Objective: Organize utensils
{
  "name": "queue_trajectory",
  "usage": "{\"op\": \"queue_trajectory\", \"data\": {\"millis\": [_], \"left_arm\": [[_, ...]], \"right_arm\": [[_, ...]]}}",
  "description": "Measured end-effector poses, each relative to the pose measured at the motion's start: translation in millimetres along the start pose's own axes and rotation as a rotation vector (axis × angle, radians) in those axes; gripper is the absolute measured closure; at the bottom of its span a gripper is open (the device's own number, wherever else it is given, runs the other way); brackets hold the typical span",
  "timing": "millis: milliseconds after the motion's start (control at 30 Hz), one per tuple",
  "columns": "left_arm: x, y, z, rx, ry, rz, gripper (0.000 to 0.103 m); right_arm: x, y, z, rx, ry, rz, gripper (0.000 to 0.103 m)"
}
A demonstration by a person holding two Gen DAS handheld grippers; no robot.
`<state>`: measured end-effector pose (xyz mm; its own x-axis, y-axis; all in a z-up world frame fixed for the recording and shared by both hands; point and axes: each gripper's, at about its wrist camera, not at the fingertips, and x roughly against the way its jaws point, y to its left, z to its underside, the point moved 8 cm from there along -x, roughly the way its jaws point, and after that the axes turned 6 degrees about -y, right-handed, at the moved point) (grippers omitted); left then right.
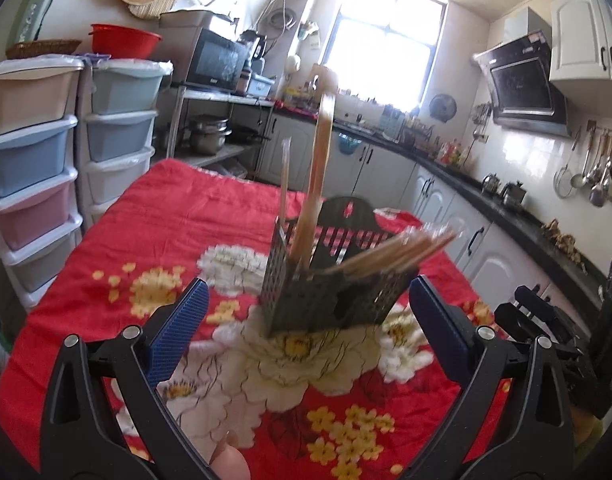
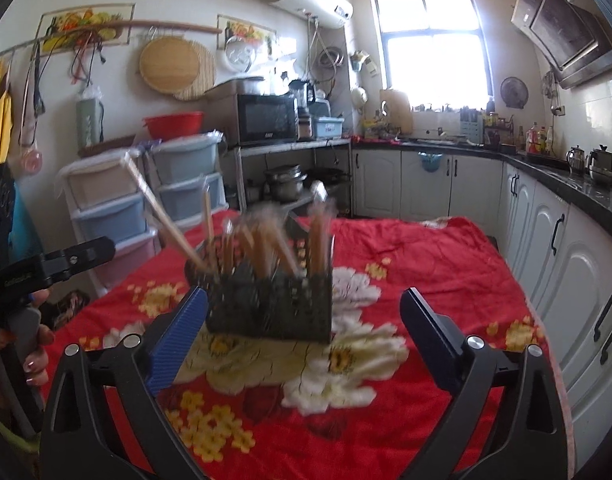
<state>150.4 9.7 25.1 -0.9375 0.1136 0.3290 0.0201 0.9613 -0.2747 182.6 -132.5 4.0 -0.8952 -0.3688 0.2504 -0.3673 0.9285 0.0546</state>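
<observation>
Both the left gripper and right gripper gape wide, empty, facing the utensil holder.

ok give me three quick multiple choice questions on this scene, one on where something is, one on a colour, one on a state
1. Where does the utensil holder stand?
A. on the counter
B. on the table cloth
C. on a drawer tower

2. What colour is the ground of the table cloth?
A. red
B. green
C. grey

3. How are the left gripper and right gripper?
A. both open and empty
B. both shut on chopsticks
C. one shut on the holder

Answers:
1 B, the holder sits on the floral cloth with chopsticks in it.
2 A, red shows all around the white and yellow flowers.
3 A, each view shows blue pads wide apart with nothing between them.
</observation>
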Motion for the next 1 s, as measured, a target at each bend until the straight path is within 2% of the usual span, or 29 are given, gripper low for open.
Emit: {"op": "queue_trajectory", "data": {"millis": [167,333,500,767,1000], "left_arm": [[-2,-2,29,-0.043,0.036,-0.036,0.011],[0,-7,49,-0.08,0.027,-0.05,0.011],[4,-10,58,-0.092,-0.011,-0.052,0.011],[13,-20,60,-0.102,-0.086,-0.032,0.011],[18,-22,63,-0.099,-0.121,-0.018,0.011]], "right_arm": [[1,9,23,0.004,0.04,-0.007,0.008],[4,12,38,0.011,0.033,0.008,0.007],[15,13,46,-0.003,-0.021,0.027,0.007],[40,17,45,0.021,-0.164,0.07,0.007],[47,18,43,0.027,-0.21,0.075,0.007]]}}
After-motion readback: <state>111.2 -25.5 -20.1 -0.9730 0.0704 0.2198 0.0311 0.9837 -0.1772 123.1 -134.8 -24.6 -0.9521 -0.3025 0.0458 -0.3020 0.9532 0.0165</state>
